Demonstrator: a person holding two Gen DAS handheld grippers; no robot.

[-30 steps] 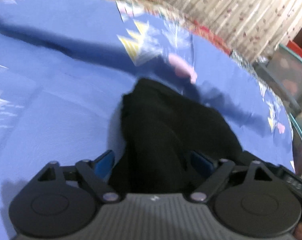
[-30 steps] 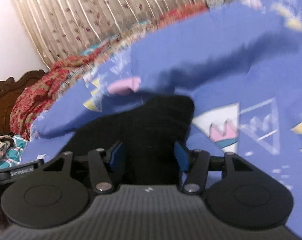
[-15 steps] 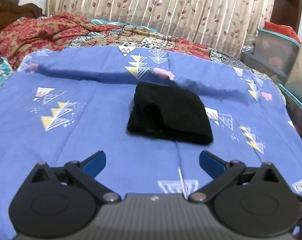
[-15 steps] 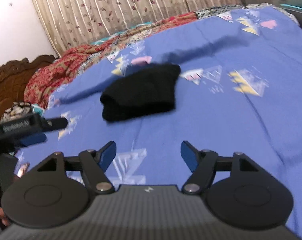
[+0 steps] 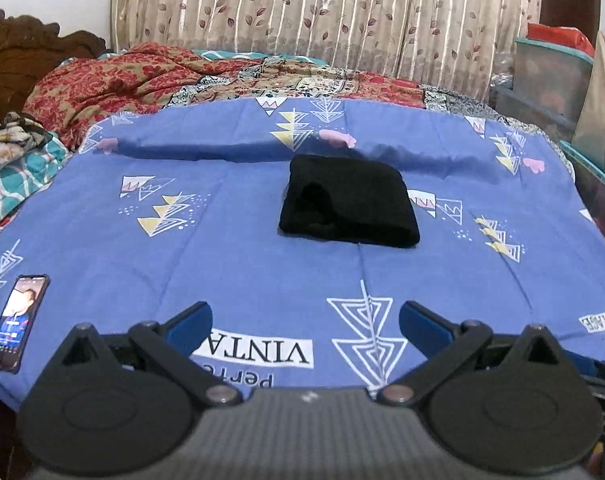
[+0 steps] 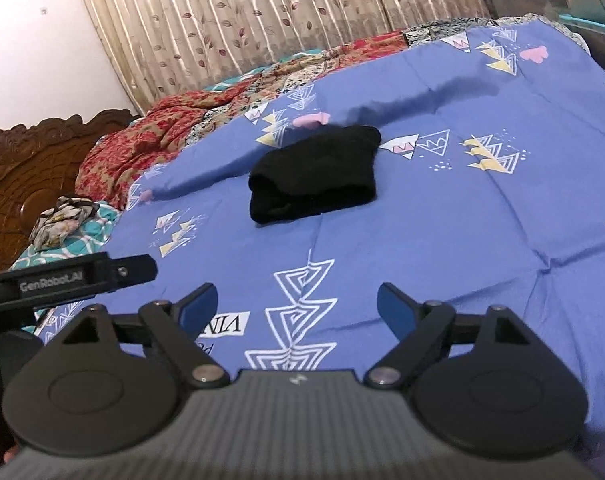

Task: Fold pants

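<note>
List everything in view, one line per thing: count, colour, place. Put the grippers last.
pants: one, black, folded into a compact bundle, mid-sheet, touching neither gripper
sheet: one, blue with triangle prints, spread over the bed
blanket: one, red and gold floral, bunched at the far side of the bed
headboard: one, dark carved wood, far left
curtain: one, beige with leaf print, behind the bed
phone: one, black, screen lit, near left edge of sheet
storage bins: teal-rimmed, far right; count unclear
left gripper: one, black with blue pads, open, empty
right gripper: one, same colours, jaws just opening, empty
</note>
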